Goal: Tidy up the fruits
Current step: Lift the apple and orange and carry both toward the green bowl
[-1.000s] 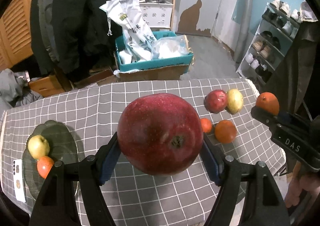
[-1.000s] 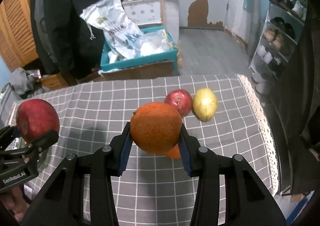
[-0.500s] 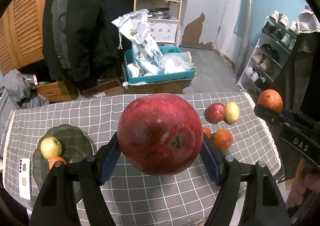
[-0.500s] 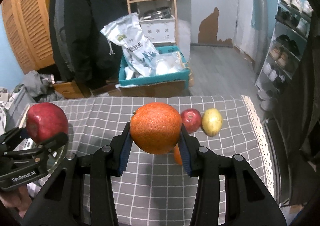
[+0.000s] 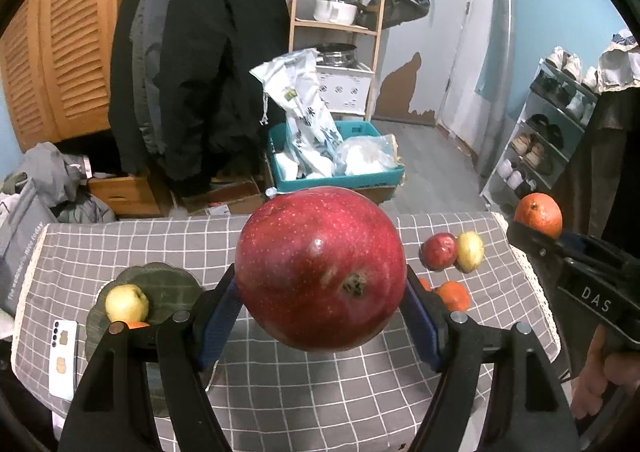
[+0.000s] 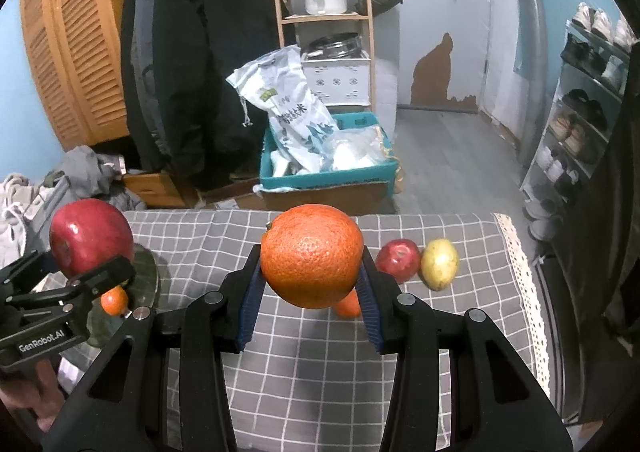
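Note:
My left gripper [image 5: 320, 292] is shut on a big red apple [image 5: 320, 268] and holds it high above the checked tablecloth. It also shows in the right wrist view [image 6: 90, 240]. My right gripper [image 6: 310, 284] is shut on an orange [image 6: 311, 255], also held high; it shows in the left wrist view [image 5: 538, 214]. A dark green plate [image 5: 168, 288] at the table's left holds a yellow-green apple [image 5: 126, 302] and a small orange [image 6: 114, 300]. A small red apple [image 6: 398, 260], a yellow fruit [image 6: 440, 263] and an orange [image 5: 454, 295] lie on the right side of the cloth.
A white phone [image 5: 62, 356] lies left of the plate. Beyond the table's far edge stand a teal crate with bags [image 6: 324, 168], a wooden shelf [image 6: 324, 16], hanging dark coats [image 5: 192, 64] and a shoe rack [image 5: 552, 132] at the right.
Both grippers have risen and drawn back with their fruit; the table looks smaller and farther. The holds have not changed.

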